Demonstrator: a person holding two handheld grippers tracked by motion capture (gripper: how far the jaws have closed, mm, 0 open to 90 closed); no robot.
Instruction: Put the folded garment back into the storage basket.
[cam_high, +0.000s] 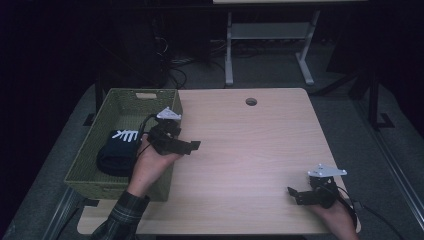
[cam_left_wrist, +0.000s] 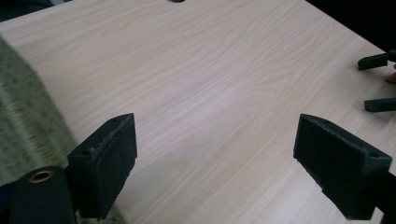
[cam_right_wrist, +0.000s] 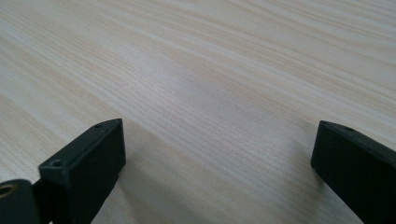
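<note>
Dark rolled cloth (cam_high: 114, 155) (half shadowed) fills basket (cam_high: 120, 95); both claws (cam_high: 192, 146) (cam_high: 294, 195) gape, empty.

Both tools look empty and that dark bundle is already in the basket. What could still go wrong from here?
Mostly small things. The left tool hangs open right by the basket rim, so a careless swing might nudge the basket, which already overhangs the table edge. Its cable trails over the dark bundle and could perhaps snag it. The right tool, also open, sits low near the table and might scrape it.
</note>
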